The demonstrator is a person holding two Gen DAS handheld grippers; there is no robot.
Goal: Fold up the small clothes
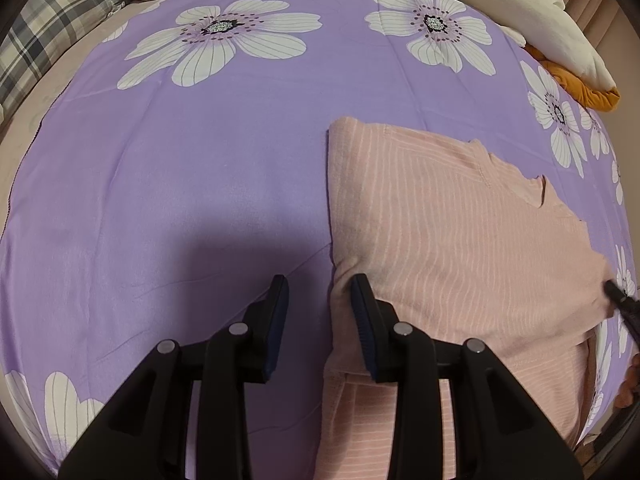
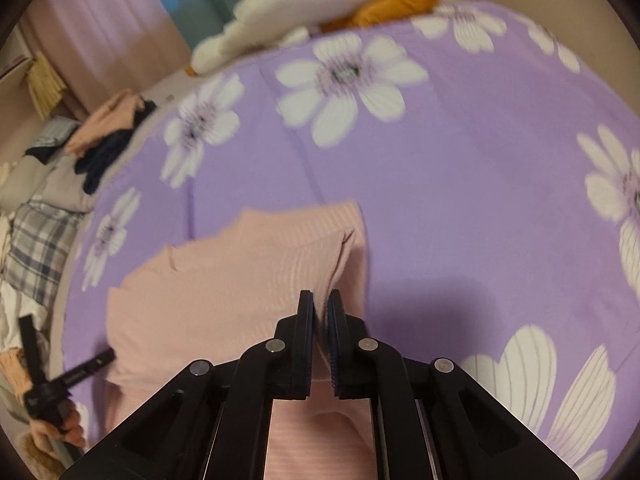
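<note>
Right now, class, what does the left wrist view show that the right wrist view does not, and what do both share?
Only the left wrist view: the left tool open, straddling the pink striped garment's left edge. Only the right wrist view: the right tool shut on a garment fold, plus a hand gripping the other tool's handle. Both: the garment, the purple flowered sheet, the white and orange bundle.

1. A pink garment with thin white stripes (image 1: 448, 232) lies partly folded on the purple flowered sheet, filling the lower right of the left wrist view.
2. In the right wrist view it sits lower centre, one edge lifted.
</note>
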